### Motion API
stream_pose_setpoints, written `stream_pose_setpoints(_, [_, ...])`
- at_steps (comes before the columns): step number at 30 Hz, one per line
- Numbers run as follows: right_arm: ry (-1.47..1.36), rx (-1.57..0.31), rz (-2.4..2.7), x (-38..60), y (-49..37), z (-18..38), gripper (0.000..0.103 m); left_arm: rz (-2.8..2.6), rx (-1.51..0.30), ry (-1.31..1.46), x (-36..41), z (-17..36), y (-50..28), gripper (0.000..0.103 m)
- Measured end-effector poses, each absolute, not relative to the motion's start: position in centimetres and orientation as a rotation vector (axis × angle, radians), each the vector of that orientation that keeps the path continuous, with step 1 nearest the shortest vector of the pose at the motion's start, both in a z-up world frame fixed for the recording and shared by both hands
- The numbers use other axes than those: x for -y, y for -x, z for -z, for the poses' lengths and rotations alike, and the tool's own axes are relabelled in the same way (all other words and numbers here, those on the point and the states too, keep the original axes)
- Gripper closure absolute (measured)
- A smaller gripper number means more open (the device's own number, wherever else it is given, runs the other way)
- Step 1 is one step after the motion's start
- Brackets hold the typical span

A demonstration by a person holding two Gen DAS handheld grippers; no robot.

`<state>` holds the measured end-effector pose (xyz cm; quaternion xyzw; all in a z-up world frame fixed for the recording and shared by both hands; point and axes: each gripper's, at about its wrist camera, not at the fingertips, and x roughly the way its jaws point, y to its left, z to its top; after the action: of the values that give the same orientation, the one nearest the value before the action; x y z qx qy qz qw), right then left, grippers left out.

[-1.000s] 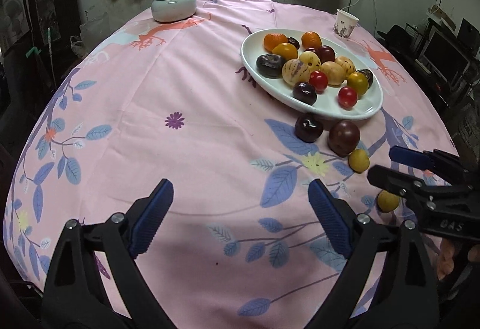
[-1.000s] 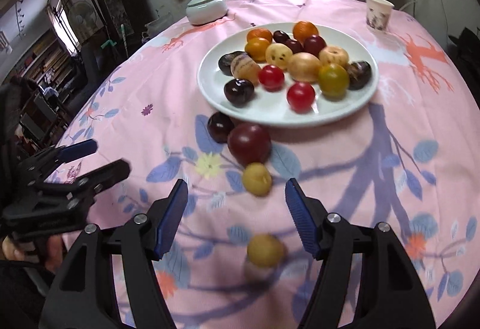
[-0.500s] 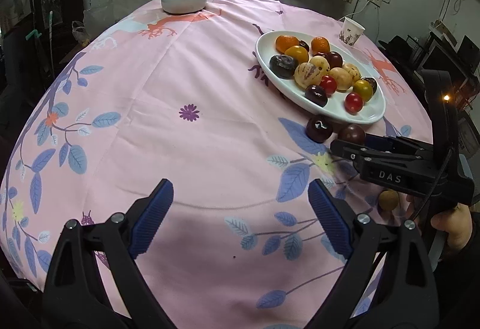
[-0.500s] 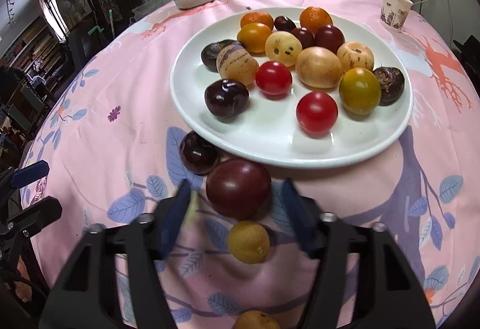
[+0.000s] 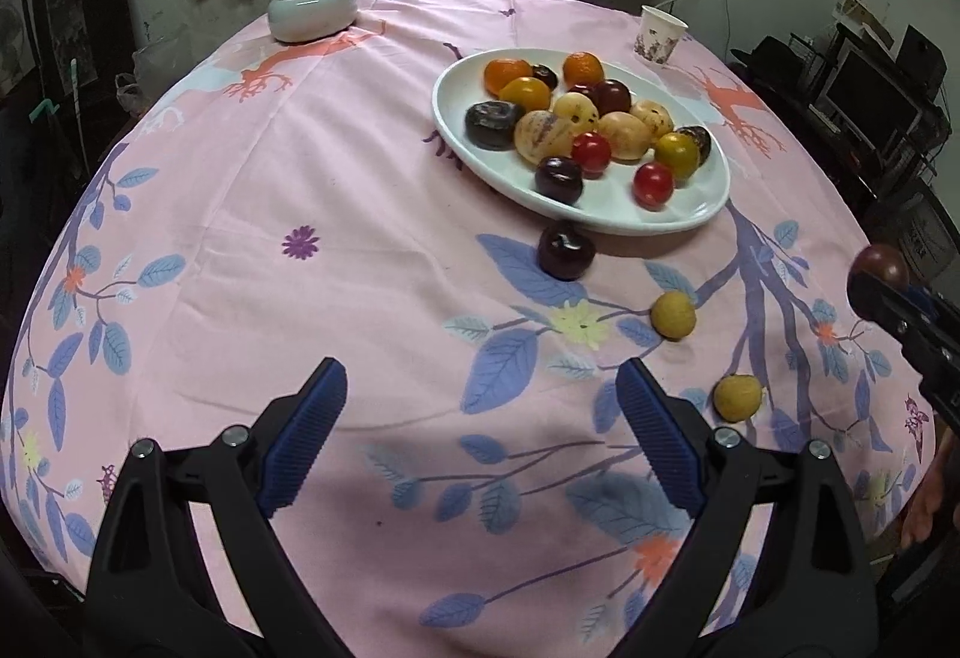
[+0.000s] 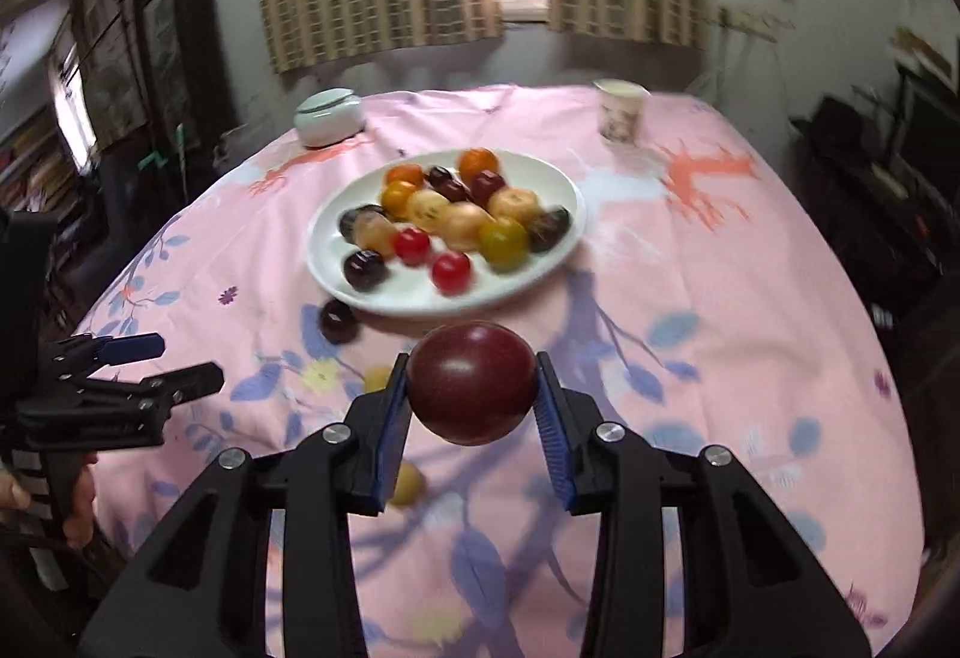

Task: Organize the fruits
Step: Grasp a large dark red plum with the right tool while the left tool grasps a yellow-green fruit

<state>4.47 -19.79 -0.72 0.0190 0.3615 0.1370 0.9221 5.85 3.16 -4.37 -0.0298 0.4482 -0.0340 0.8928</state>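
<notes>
My right gripper (image 6: 472,361) has a dark red plum (image 6: 472,388) between its blue pads, lifted off the pink tablecloth; its jaws are closing and the pads press on the plum's sides. In the left wrist view that plum (image 5: 882,265) shows at the right edge. A white plate (image 6: 504,292) of several mixed fruits lies beyond. A darker plum (image 5: 566,255) and two yellow fruits (image 5: 673,315) (image 5: 737,397) lie on the cloth before the plate (image 5: 600,220). My left gripper (image 5: 480,376) hovers open over bare cloth, nothing between its fingers.
A pale lidded ceramic jar (image 5: 312,7) stands at the far left of the round table and a paper cup (image 5: 657,34) at the far right. Dark furniture and monitors (image 5: 864,100) crowd the right side. Checked curtains hang behind.
The right gripper has shut on the dark red plum and lifted it from the cloth, drawing back from the plate. The left gripper stays open over the same patch of cloth.
</notes>
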Motion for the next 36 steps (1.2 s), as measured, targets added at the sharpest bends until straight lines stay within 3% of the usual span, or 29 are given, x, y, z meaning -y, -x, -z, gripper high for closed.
stream_pose_setpoints(9, [-0.182,-0.815,-0.306,24.6,-1.8,3.6,0.063,0.173,-0.938,-0.04,6.0,5.7,-8.5,0.01])
stream_pose_setpoints(17, [-0.185,-0.801,-0.351,25.1,-1.2,3.2,0.063,0.119,-1.002,-0.039,7.4,8.0,-10.9,0.011])
stream_pose_setpoints(19, [-0.186,-0.802,-0.359,25.0,-1.3,3.1,0.063,0.103,-1.005,-0.037,7.3,8.4,-11.2,0.018])
stream_pose_setpoints(21, [-0.189,-0.805,-0.367,24.9,-1.4,3.1,0.063,0.1,-1.035,-0.04,7.2,9.1,-11.7,0.033])
stream_pose_setpoints(25, [-0.194,-0.818,-0.374,24.5,-1.6,3.3,0.063,0.101,-1.002,-0.056,7.4,9.1,-11.5,0.043])
stream_pose_setpoints(27, [-0.195,-0.828,-0.374,24.3,-1.9,3.6,0.063,0.125,-0.991,-0.052,7.4,8.9,-11.4,0.076])
stream_pose_setpoints(36, [-0.179,-0.868,-0.385,22.4,-2.9,4.2,0.063,0.164,-0.998,0.004,5.9,8.4,-10.1,0.076])
